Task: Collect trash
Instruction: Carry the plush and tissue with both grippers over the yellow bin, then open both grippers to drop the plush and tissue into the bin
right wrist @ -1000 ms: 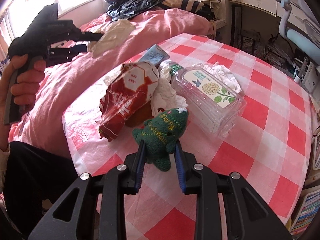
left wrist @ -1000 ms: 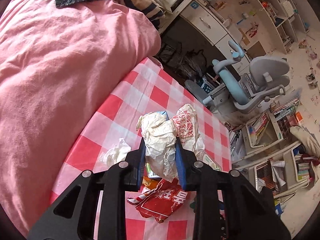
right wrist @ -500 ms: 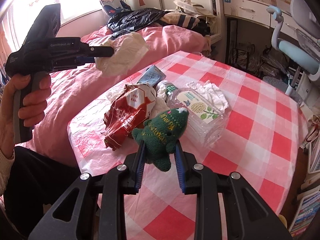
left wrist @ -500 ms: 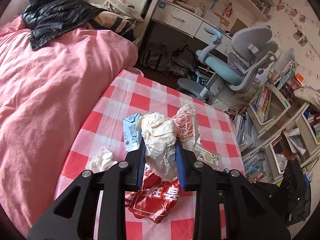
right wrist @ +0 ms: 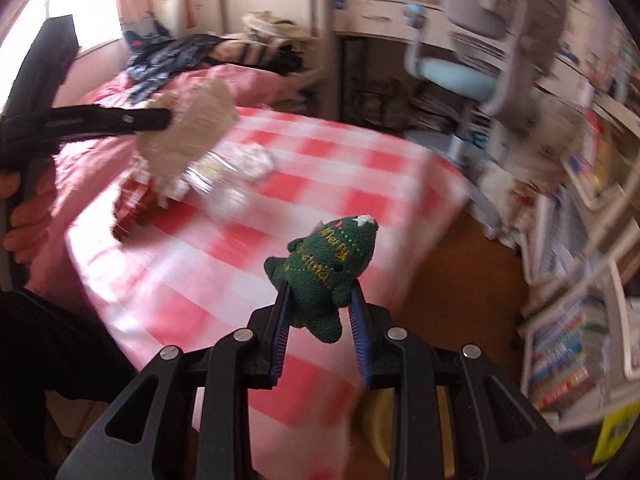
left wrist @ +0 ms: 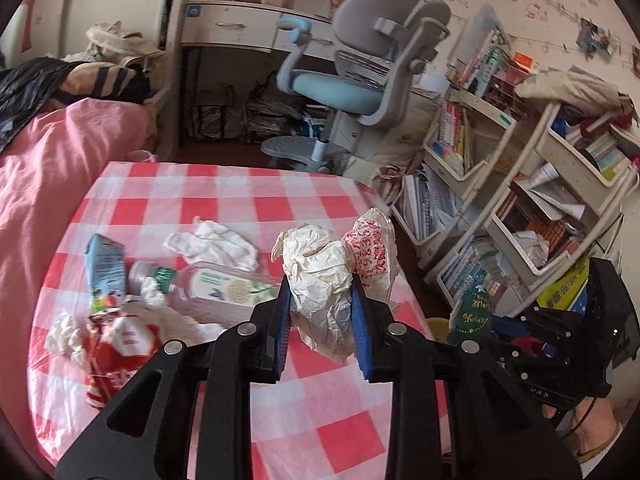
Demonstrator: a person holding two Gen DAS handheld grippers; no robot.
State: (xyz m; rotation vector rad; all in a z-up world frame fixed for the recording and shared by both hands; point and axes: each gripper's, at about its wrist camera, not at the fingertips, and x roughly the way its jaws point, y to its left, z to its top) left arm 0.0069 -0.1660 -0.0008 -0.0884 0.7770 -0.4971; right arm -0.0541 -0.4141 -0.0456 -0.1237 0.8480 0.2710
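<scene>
My left gripper (left wrist: 320,292) is shut on a crumpled white plastic bag (left wrist: 320,276) with red print, held above the red-checked table (left wrist: 248,196). It also shows in the right wrist view (right wrist: 188,132). My right gripper (right wrist: 320,296) is shut on a green Christmas-tree plush toy (right wrist: 326,268), held off the table's right side; the toy also shows in the left wrist view (left wrist: 472,312). On the table lie a clear plastic bottle (left wrist: 216,288), a blue carton (left wrist: 104,268), a red snack wrapper (left wrist: 120,352) and white tissues (left wrist: 216,244).
A pink bed (left wrist: 44,176) lies left of the table. A grey and blue desk chair (left wrist: 360,80) and a desk (left wrist: 240,28) stand behind. Bookshelves (left wrist: 520,200) full of books stand on the right. A yellow object (right wrist: 376,432) sits below the right gripper.
Both grippers have swung to the right with their loads. The right gripper has moved off the table's right side with the toy; its view is blurred by motion.
</scene>
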